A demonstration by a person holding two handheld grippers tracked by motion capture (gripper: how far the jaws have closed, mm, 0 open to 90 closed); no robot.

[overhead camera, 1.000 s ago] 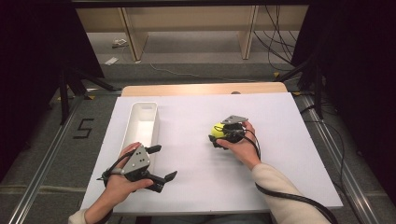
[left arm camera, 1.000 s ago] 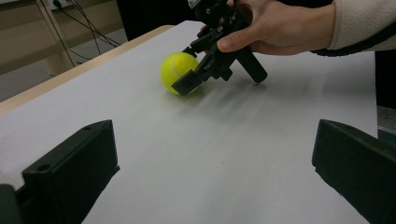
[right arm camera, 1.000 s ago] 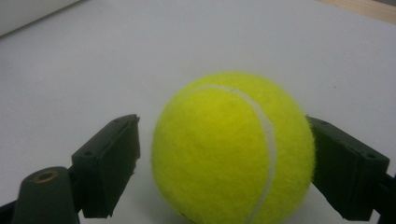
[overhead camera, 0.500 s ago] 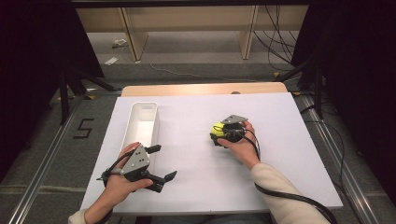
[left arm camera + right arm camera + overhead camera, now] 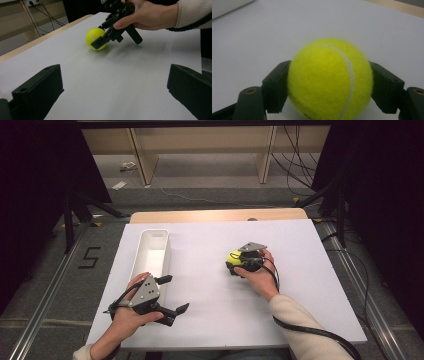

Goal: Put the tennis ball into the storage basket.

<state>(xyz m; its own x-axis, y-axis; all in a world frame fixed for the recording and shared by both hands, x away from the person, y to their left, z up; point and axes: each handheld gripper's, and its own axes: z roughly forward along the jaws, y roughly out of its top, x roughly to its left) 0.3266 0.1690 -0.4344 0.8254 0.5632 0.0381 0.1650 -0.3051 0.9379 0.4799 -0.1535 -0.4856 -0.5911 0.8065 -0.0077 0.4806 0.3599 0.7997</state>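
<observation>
While the tennis ball point(image 5: 330, 79) sat on the white bench point(image 5: 210, 320), the right gripper point(image 5: 234, 264) was closed on both its sides, partly hiding it from above. The left gripper point(image 5: 172, 295) rested wide open and empty beside a white tray point(image 5: 150, 251).

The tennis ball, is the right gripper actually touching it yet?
Touching. In the right gripper view, both jaws of the right gripper press against opposite sides of the tennis ball, with no gap on either side.
</observation>
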